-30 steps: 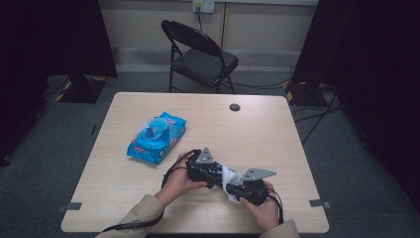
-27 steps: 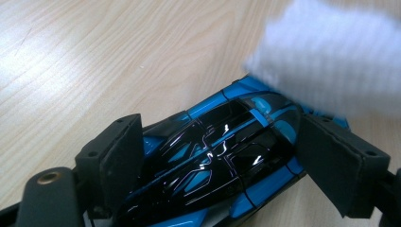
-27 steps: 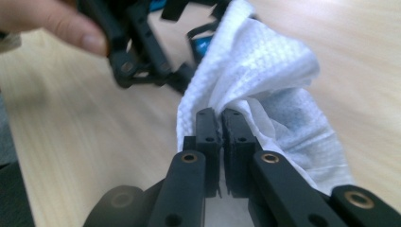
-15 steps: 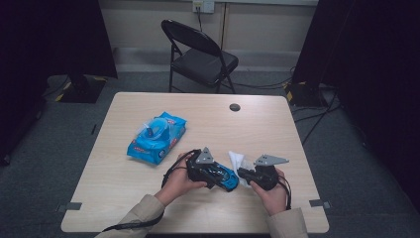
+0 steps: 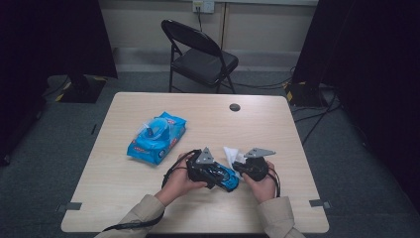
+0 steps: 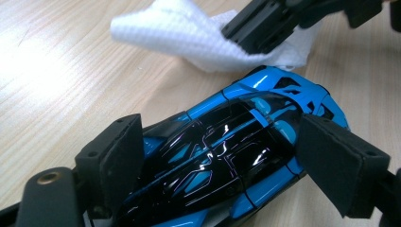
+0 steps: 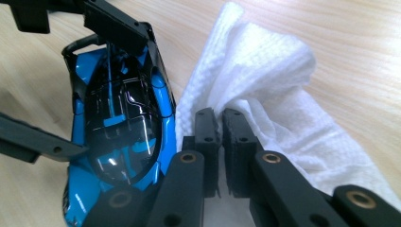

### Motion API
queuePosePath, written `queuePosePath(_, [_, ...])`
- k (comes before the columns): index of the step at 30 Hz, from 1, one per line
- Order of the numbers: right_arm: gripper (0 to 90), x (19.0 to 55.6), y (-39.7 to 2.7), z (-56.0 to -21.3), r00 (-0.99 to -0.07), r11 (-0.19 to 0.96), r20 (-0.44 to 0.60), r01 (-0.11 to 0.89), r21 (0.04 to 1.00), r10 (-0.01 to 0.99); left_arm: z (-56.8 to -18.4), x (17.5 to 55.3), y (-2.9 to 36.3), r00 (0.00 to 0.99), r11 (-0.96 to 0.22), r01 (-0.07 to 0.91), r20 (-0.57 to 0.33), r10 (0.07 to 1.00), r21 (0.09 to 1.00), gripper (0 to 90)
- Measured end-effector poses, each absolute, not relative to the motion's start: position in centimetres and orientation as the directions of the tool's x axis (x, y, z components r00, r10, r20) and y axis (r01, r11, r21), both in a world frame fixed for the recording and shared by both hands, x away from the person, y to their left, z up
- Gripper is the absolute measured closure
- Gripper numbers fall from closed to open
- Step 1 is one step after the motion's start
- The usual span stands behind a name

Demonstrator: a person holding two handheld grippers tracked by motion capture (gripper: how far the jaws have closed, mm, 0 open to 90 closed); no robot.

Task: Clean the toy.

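A blue and black toy car (image 5: 227, 178) (image 6: 227, 156) lies near the table's front edge. My left gripper (image 5: 218, 176) (image 6: 224, 146) grips it, one pad pressing on each flank. My right gripper (image 5: 239, 166) (image 7: 220, 118) is shut on a crumpled white wipe (image 5: 230, 153) (image 7: 265, 75), which rests on the wood just beyond the car's (image 7: 123, 127) end. In the left gripper view the wipe (image 6: 179, 33) lies behind the car, with the right gripper (image 6: 265, 23) pinching it.
A blue pack of wipes (image 5: 156, 138), its lid flap up, lies on the left middle of the wooden table (image 5: 277, 124). A small black disc (image 5: 235, 107) sits near the far edge. A black folding chair (image 5: 200, 57) stands behind the table.
My right gripper has drawn the wipe off the car and moved it up and to the right, beside the car's end. The left hand and the car have stayed put.
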State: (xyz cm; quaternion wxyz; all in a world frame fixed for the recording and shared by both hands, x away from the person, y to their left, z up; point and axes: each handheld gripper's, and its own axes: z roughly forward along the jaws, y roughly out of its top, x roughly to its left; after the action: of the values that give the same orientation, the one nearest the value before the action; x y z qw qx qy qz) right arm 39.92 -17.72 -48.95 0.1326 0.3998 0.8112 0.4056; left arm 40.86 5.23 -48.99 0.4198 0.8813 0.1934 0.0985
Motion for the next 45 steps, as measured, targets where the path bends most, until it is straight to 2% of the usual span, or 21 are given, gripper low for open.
queuePosePath(17, [85.6,39.8,-18.2,-50.4,-0.622,0.296,0.162,0.565,0.770,0.766,-49.1,40.8,5.2,0.905,-0.563,0.264,0.001,0.425,0.783,16.2])
queuePosePath(30, [85.0,39.7,-18.2,-50.3,-0.625,0.340,0.108,0.552,0.762,0.773,-49.0,40.8,5.2,0.907,-0.576,0.256,0.014,0.421,0.777,16.3])
queuePosePath(33, [85.0,39.6,-18.4,-50.6,-0.625,0.323,0.130,0.557,0.766,0.770,-49.0,40.8,5.2,0.907,-0.576,0.257,0.012,0.420,0.776,16.2])
queuePosePath(45, [85.1,39.3,-18.6,-50.6,-0.623,0.331,0.111,0.548,0.768,0.774,-49.0,40.8,5.2,0.910,-0.578,0.249,0.017,0.415,0.778,16.3])
